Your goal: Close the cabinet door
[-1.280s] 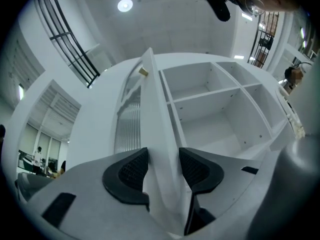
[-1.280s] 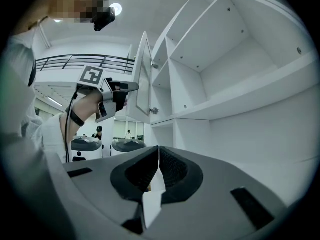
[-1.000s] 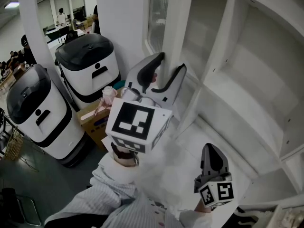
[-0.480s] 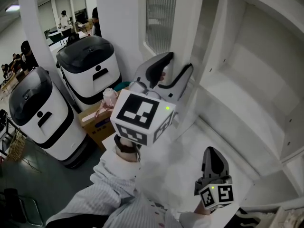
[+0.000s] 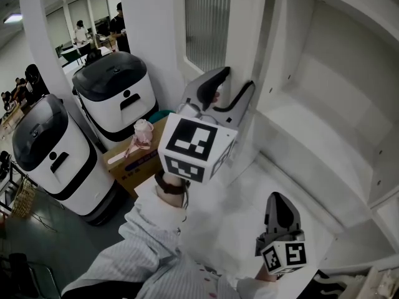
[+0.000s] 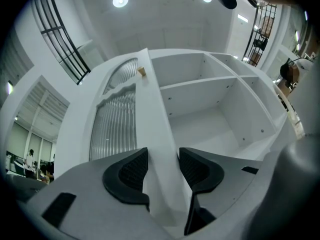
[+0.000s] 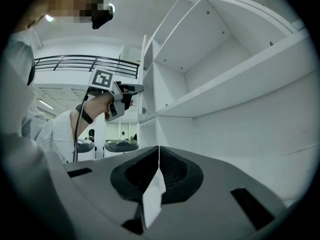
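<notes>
The white cabinet door [image 5: 209, 23] with its ribbed glass pane stands partly open at the left of the open white cabinet [image 5: 324, 123]. My left gripper [image 5: 232, 83] straddles the door's free edge, one jaw on each face. In the left gripper view the door edge [image 6: 150, 109] runs between the dark pads [image 6: 131, 170], which lie against it. My right gripper [image 5: 280, 203] hangs low in front of the cabinet's bottom shelf. Its jaws meet with nothing between them [image 7: 158, 156]. The right gripper view shows the left gripper [image 7: 117, 96] at the door, beside the shelves [image 7: 225, 79].
Two white machines with black lids [image 5: 115, 89] [image 5: 50, 148] stand on the floor left of the door. A cardboard box [image 5: 134, 157] sits beside them. People sit and stand at desks far back on the left [image 5: 81, 30].
The left gripper has moved right and a little up with the door edge between its jaws, and the door has swung toward the cabinet. The right gripper has stayed put.
</notes>
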The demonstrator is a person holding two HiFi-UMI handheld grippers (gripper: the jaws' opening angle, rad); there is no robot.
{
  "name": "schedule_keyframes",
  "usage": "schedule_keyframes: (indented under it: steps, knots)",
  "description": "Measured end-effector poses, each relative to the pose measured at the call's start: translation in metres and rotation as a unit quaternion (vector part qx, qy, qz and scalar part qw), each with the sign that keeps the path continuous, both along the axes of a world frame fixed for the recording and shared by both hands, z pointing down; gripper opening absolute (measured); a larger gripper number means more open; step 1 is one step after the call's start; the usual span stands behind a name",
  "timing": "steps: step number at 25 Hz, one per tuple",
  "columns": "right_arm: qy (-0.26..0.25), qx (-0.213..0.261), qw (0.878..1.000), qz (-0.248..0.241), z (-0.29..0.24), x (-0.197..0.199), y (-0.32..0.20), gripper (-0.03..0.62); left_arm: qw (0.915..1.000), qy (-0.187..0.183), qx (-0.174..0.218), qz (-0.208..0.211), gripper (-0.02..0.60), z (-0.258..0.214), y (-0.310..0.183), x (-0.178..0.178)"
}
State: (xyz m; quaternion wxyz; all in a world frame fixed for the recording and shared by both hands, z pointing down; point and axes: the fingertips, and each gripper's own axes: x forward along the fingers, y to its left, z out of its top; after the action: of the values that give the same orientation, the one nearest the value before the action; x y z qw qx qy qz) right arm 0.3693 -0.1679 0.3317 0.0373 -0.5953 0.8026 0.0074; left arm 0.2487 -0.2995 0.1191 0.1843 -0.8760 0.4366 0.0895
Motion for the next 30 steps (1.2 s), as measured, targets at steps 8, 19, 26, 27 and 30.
schedule_keyframes:
  steps: [8, 19, 26, 27, 30]
  knots:
    - [0.001, 0.009, 1.0, -0.004, -0.003, -0.002, 0.007, 0.014, 1.0, -0.003, 0.007, -0.001, 0.204, 0.001, -0.01, 0.013]
    - [0.002, 0.022, 1.0, -0.02, -0.006, -0.013, 0.01, 0.014, 0.9998, -0.014, 0.01, -0.004, 0.201, 0.002, -0.023, 0.027]
    - [-0.005, 0.026, 0.999, -0.027, -0.006, -0.018, 0.015, 0.014, 0.9997, -0.023, 0.006, -0.01, 0.2, 0.001, -0.029, 0.034]
    - [-0.005, 0.026, 0.999, -0.026, -0.006, -0.018, 0.015, 0.014, 0.9997, -0.023, 0.006, -0.01, 0.199, 0.001, -0.029, 0.035]
    - [-0.008, 0.026, 0.999, -0.025, -0.005, -0.017, 0.017, 0.014, 0.9997, -0.021, 0.006, -0.009, 0.198, 0.002, -0.03, 0.036]
